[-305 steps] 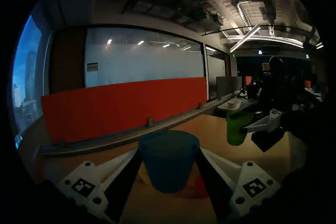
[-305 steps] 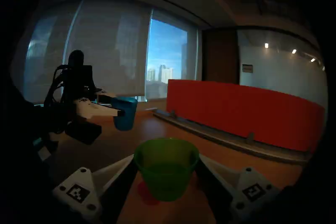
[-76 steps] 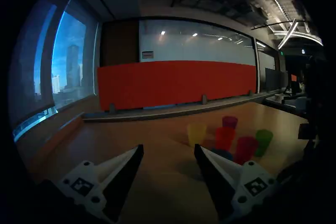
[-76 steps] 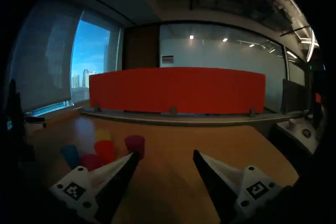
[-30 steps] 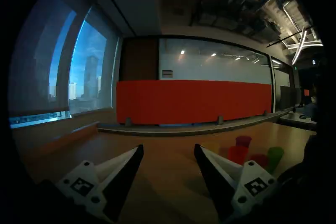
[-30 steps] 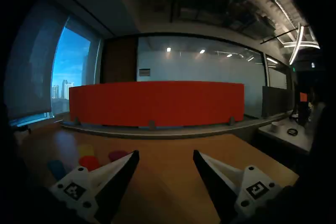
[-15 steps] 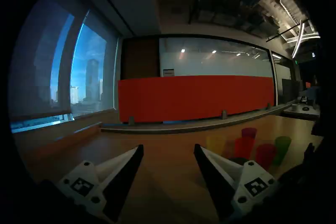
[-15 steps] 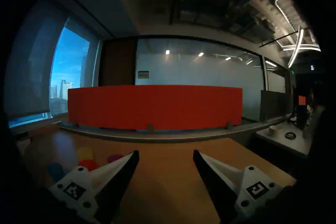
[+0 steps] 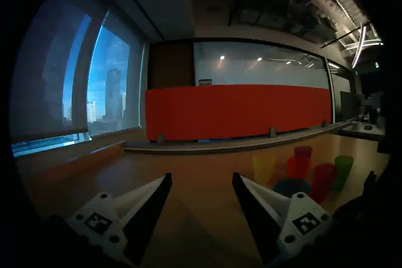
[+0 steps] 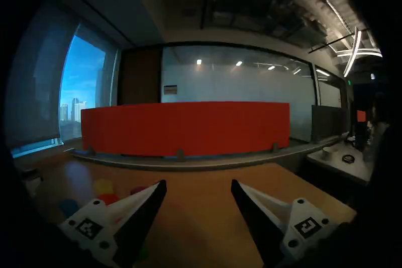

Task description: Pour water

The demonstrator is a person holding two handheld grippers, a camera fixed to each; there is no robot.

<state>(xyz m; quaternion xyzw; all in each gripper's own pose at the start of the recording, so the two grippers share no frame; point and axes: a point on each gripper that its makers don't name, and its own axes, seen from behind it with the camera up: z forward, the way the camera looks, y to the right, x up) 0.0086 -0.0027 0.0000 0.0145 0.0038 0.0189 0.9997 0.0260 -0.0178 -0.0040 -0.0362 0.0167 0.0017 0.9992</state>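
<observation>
The left gripper (image 9: 201,175) stands wide open and holds nothing. The right gripper (image 10: 197,182) is also wide open and empty. Both hang over the table (image 9: 191,165), pointing toward the red partition (image 9: 236,109).

The cups are in a tight bunch on the table, to the right of the left gripper and partly behind its right finger: yellow cup (image 9: 263,166), orange cup (image 9: 297,166), purple cup (image 9: 303,151), red cup (image 9: 323,180), green cup (image 9: 343,165) and blue cup (image 9: 291,186). They overlap in the left gripper view, so whether they touch cannot be told. Which ones hold water cannot be told either, because the light is dim.

The likely trouble is the crowding. A wide finger pushed into the bunch could tip a neighbouring cup and spill it. In this light, a grasp could also land on the wrong cup. A grip too high on a tapered cup could let it slip mid-pour.
</observation>
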